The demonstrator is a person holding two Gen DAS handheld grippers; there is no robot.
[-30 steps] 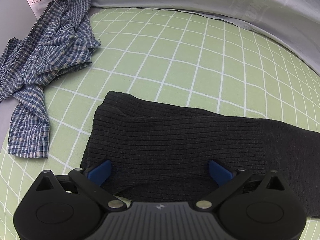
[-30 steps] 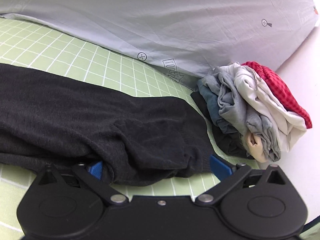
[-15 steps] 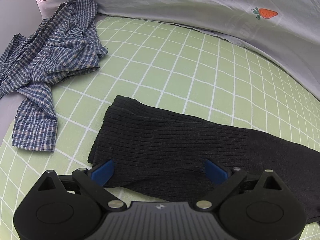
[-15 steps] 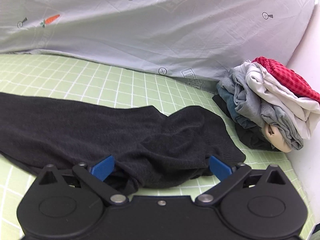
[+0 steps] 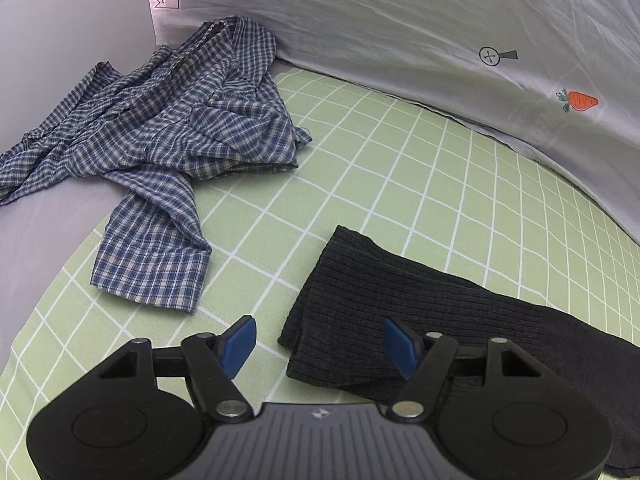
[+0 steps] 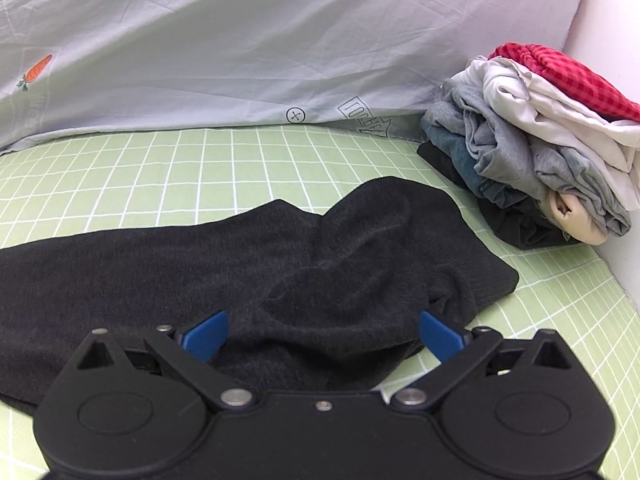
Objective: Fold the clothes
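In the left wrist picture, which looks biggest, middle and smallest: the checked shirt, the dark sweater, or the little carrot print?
1. checked shirt, though its lead over the sweater is unsure: the sweater runs out of frame behind the gripper.
2. dark sweater.
3. carrot print, clearly smallest.

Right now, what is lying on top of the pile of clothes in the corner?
A red checked cloth tops the clothes pile, above white and grey pieces. A dark piece lies lowest; what it covers is hidden.
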